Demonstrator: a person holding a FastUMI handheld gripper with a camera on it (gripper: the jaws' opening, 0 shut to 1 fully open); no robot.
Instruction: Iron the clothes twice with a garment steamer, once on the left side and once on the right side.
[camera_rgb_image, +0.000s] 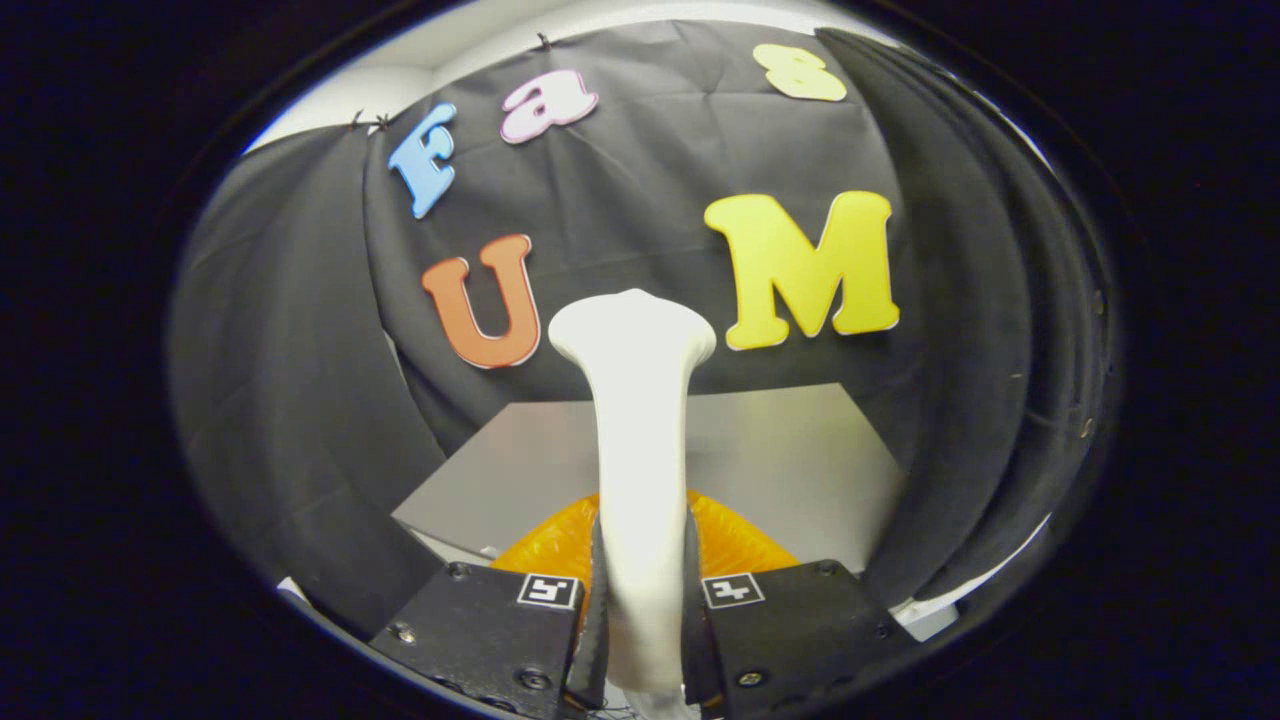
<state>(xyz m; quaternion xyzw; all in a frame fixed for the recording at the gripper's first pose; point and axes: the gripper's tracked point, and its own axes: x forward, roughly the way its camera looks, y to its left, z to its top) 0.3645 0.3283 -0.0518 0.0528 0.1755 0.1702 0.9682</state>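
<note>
The gripper sits at the bottom centre of the frame, its two fingers drawn in narrow and pressing from both sides on the white handle of the garment steamer. The steamer rises straight up the middle of the frame from between the fingers and flares into a wider, rounded head near the centre, standing in front of the black cloth wall. Its lower end is cut off below the fingers, so how far the handle goes on cannot be told, and the face of the head is turned away from the camera.

Just behind the fingers, on either side of the handle, an orange garment with a ribbed or pleated look peeks out; most of it is hidden by the gripper blocks and the steamer, so its shape and how it lies are hard to make out. It seems to rest on the pale grey table, whose top spreads across the lower middle of the frame to the cloth wall. Dark curtain folds close in the right side.
</note>
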